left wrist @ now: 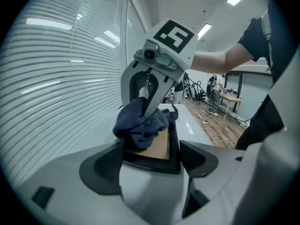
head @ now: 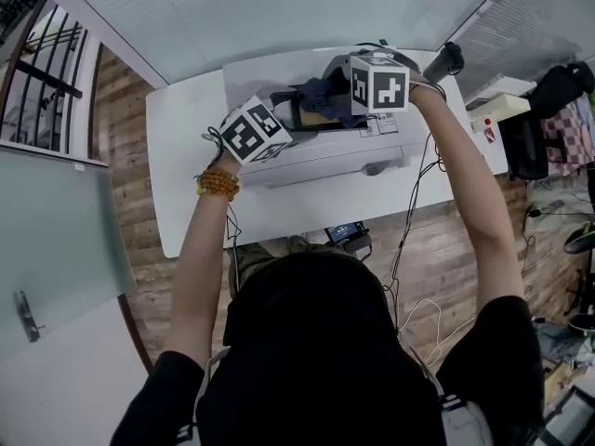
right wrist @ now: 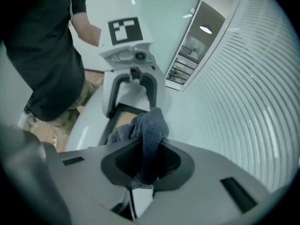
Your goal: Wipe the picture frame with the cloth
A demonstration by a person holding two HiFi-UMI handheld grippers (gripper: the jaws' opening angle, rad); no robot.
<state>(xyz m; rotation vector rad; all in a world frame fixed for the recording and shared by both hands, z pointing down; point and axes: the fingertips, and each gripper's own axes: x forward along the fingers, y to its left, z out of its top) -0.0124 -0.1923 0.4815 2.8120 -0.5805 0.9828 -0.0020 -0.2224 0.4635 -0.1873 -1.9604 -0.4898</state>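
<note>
Both are closed on something. Left gripper (left wrist: 150,159) clamps the frame (left wrist: 161,146) at one end. Right gripper (right wrist: 147,162) pinches the cloth (right wrist: 151,128), bunched on the frame's brown panel.

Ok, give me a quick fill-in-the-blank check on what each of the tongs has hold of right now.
1. The right tongs are shut on a dark blue ____.
2. The left tongs grip the picture frame by its ____ border.
3. In the head view, both tongs are held above a ____ table.

Missing words: cloth; black; white.
</note>
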